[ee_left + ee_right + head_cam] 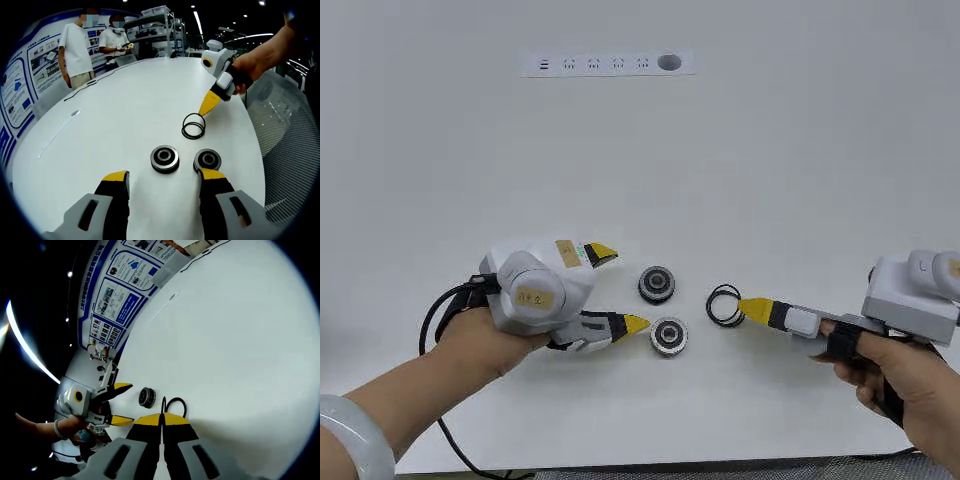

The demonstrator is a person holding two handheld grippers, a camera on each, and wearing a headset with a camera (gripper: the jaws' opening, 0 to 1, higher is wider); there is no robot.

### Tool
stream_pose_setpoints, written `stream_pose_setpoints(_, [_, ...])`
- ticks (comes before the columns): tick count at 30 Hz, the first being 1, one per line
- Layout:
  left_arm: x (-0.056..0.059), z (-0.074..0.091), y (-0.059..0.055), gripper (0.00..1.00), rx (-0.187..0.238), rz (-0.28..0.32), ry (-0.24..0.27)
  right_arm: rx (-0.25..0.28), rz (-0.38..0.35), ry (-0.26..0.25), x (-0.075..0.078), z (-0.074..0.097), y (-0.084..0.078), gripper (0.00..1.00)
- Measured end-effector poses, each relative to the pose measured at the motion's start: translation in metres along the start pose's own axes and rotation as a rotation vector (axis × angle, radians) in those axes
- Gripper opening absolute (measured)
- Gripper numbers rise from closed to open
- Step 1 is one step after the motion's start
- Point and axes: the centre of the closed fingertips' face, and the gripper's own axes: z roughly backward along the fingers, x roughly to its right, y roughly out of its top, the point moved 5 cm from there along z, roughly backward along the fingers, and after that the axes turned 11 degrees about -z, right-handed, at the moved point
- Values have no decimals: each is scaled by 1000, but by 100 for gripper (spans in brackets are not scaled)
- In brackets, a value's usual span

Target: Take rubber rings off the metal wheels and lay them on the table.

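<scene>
Two metal wheels lie on the white table (780,180): the far wheel (657,284) (164,159) (146,396) has a dark rim, and the near wheel (669,336) (207,160) shows a silver rim. To their right, two thin black rubber rings (724,305) (194,126) (175,403) overlap flat on the table. My left gripper (620,288) (164,177) (124,403) is open just left of the wheels, touching neither. My right gripper (755,310) (207,104) (161,417) is shut, its tip at the rings' edge, and a black strand comes out from between its jaws.
A white power strip (608,64) lies at the table's far side. A black cable (435,330) trails from my left gripper toward the front edge. Two people (80,45) stand beyond the table's far end, and a thin cable (80,87) lies there.
</scene>
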Motion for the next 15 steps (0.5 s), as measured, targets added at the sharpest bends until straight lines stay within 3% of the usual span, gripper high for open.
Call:
stream_pose_setpoints(7, [-1,0,1,55,-2,2,-2,-1,13,-34,7,0,-1,2])
stream_pose_setpoints(15, [0,-1,2,55,-3,0,-6,-19,87,-73,9,-4,-2,6])
